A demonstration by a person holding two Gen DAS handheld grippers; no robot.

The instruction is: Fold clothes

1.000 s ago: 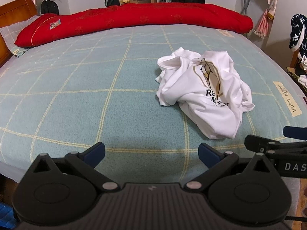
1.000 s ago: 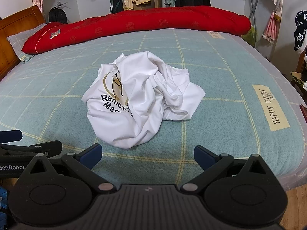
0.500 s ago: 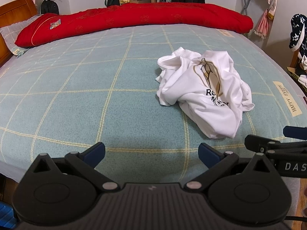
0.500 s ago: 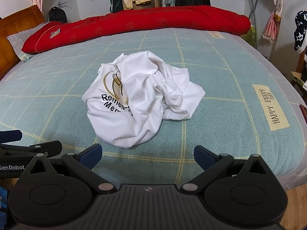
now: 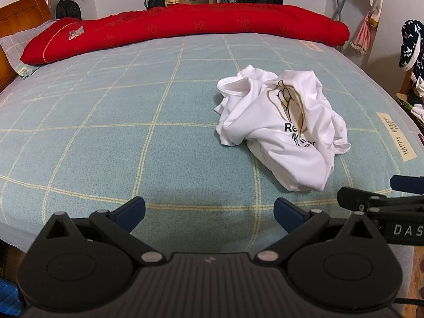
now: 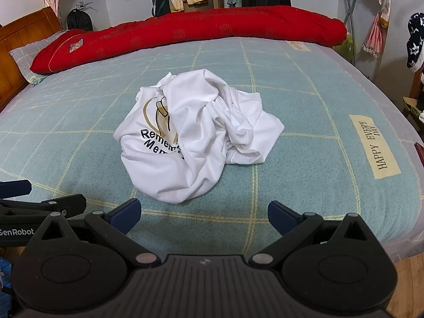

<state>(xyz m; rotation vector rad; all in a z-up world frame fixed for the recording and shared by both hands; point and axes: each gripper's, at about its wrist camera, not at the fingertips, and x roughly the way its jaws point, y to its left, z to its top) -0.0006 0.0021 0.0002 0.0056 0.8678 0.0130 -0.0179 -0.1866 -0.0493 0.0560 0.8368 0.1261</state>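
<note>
Bed (image 6: 304, 111) with crumpled white shirt (image 6: 196, 143), red quilt (image 6: 198, 30)

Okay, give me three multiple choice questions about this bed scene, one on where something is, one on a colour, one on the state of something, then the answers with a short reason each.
1. Where does the white T-shirt lie?
A. On the green checked bedcover
B. On the floor
C. On the wooden headboard

2. What colour is the long quilt roll along the far side of the bed?
A. Blue
B. Red
C. Yellow

3. What state is the T-shirt in?
A. Folded flat
B. Hung up
C. Crumpled in a heap

Answers: 1 A, it rests on the checked cover; 2 B, the roll is plainly red; 3 C, it is bunched, and both the left gripper and right gripper fingers stand open, holding nothing.
</note>
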